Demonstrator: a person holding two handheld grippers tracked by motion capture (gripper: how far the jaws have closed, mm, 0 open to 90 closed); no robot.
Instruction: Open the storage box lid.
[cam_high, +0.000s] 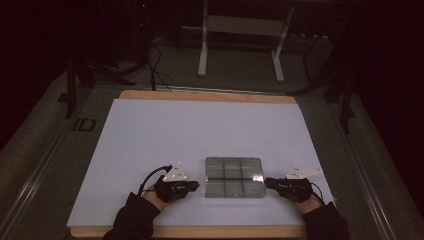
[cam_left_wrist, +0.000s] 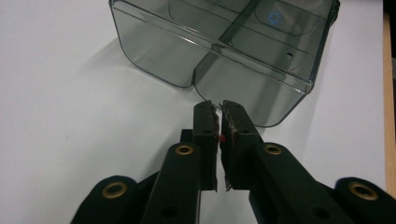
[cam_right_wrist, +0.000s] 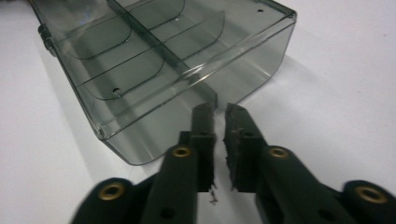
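A smoky clear plastic compartment box (cam_high: 234, 177) lies flat on the white sheet, near the front middle. My left gripper (cam_high: 197, 185) sits just off the box's left end, its tips pointing at it. My right gripper (cam_high: 266, 182) mirrors it at the right end. In the left gripper view the box (cam_left_wrist: 224, 46) has empty divided cells, and the left gripper (cam_left_wrist: 217, 106) has its jaws together with nothing between them, tips just short of the end wall. In the right gripper view the right gripper (cam_right_wrist: 220, 108) leaves only a thin slit, holding nothing, close to the box (cam_right_wrist: 159, 65).
A white sheet (cam_high: 200, 130) covers most of the wooden table (cam_high: 200, 95). Behind the table stands a white metal frame (cam_high: 240, 30), with dark cables (cam_high: 155, 65) on the floor. Dark stand legs flank the table on both sides.
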